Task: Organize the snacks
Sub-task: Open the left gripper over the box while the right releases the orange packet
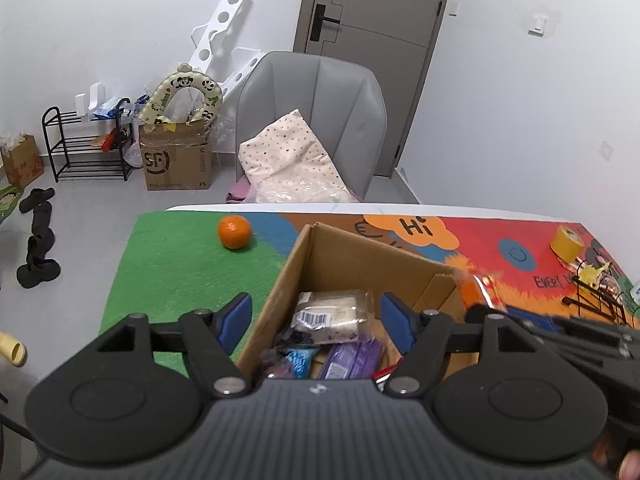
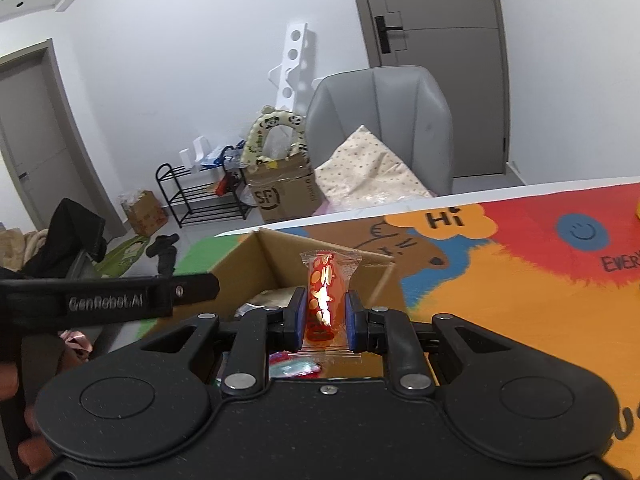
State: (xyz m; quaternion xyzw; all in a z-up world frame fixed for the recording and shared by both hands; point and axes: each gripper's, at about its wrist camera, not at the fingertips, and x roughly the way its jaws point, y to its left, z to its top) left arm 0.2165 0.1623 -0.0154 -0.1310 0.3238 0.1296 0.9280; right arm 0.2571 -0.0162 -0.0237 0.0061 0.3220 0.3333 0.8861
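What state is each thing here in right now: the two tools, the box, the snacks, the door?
left tool: open, empty, above the box.
right tool: shut on the red snack packet, held upright.
cardboard box: open-topped, partly filled with wrapped snacks.
orange: loose on the mat, outside the box.
yellow tape roll: resting on the mat.
door: closed.

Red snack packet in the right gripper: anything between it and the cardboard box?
Nothing visible. The right gripper holds the red snack packet over the open cardboard box; the left gripper hovers open alongside.
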